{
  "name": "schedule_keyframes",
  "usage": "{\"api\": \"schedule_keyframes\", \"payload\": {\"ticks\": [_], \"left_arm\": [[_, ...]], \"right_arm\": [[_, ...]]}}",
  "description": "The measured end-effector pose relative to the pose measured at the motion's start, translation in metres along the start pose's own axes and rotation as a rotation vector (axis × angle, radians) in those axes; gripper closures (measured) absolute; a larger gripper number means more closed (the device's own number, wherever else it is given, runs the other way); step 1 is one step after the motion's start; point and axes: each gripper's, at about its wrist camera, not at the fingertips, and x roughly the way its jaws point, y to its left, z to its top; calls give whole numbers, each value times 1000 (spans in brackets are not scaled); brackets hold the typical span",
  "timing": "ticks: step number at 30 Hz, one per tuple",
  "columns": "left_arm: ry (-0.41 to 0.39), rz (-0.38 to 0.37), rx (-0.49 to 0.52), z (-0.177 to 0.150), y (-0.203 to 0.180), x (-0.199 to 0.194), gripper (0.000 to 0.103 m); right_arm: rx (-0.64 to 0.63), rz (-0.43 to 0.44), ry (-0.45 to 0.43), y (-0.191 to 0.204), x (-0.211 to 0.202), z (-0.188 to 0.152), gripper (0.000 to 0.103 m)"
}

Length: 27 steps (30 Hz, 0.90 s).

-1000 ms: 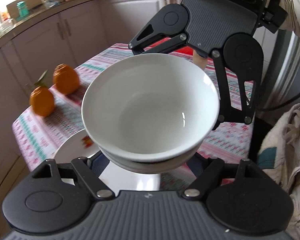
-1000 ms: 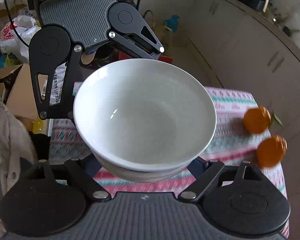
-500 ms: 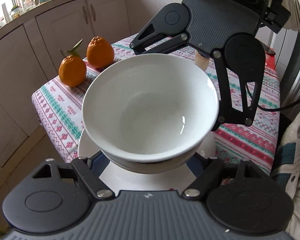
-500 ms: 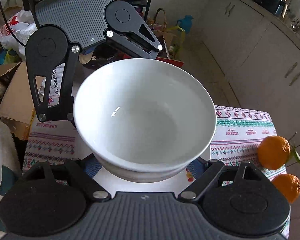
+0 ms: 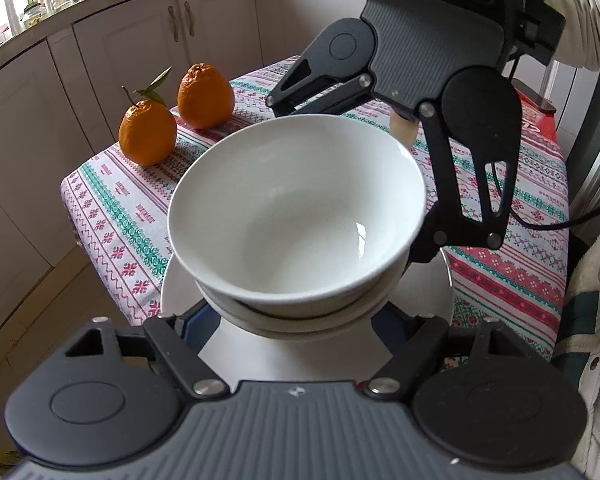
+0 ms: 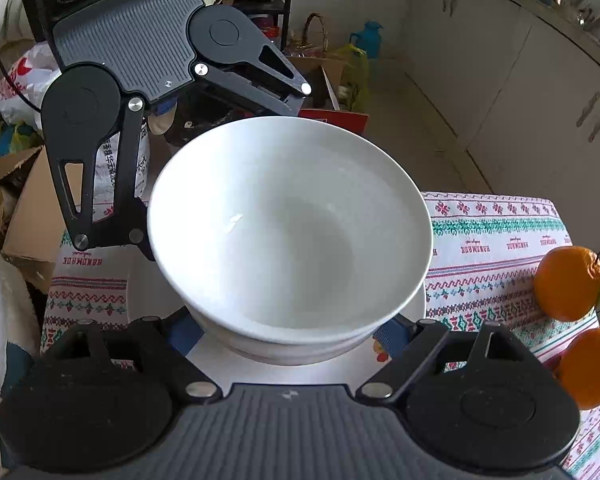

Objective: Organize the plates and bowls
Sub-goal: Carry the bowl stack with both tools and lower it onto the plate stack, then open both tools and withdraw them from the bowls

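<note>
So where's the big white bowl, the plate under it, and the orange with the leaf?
bowl [image 5: 300, 216], left wrist view, inside wall.
plate [image 5: 180, 292], left wrist view, left rim.
leafy orange [image 5: 147, 132], left wrist view, front skin.

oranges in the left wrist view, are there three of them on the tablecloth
No, only two oranges sit on the patterned tablecloth, side by side beyond the stacked white bowls.
</note>
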Motion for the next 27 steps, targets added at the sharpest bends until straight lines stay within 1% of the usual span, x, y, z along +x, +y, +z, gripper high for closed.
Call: {"api": "schedule_keyframes", "payload": {"ticks": [4,10,12,13,16,19,22,23,24,26,27], "left_arm": [[0,-3,-17,1,4,2,20],[-5,9,-6,-1,2,2,19],[-21,28,-5,-2,0,0,11],[-26,40,-4,-3,-2,-2,10],[-30,111,9,-7,-14,-7,10],[-41,179,-15,-15,-30,-18,10],[-83,275,-53,-22,-56,-37,8],[-105,318,-69,-23,-68,-43,1],[-126,362,-89,-23,-78,-49,1],[-183,439,-153,-24,-102,-61,1],[-195,481,-188,-23,-112,-64,1]], "right_arm": [[29,10,-13,-6,3,-3,12],[32,1,-20,-6,3,-4,9],[40,-7,-33,-5,0,-6,2],[47,-13,-37,-5,-2,-6,1],[77,-38,-40,-1,-10,-11,1],[116,-100,-32,12,-22,-20,1],[193,-232,-20,32,-39,-30,0],[227,-274,-16,38,-44,-34,0],[269,-324,-20,46,-50,-37,0],[366,-396,-31,60,-62,-43,0],[419,-431,-45,67,-68,-46,0]]}}
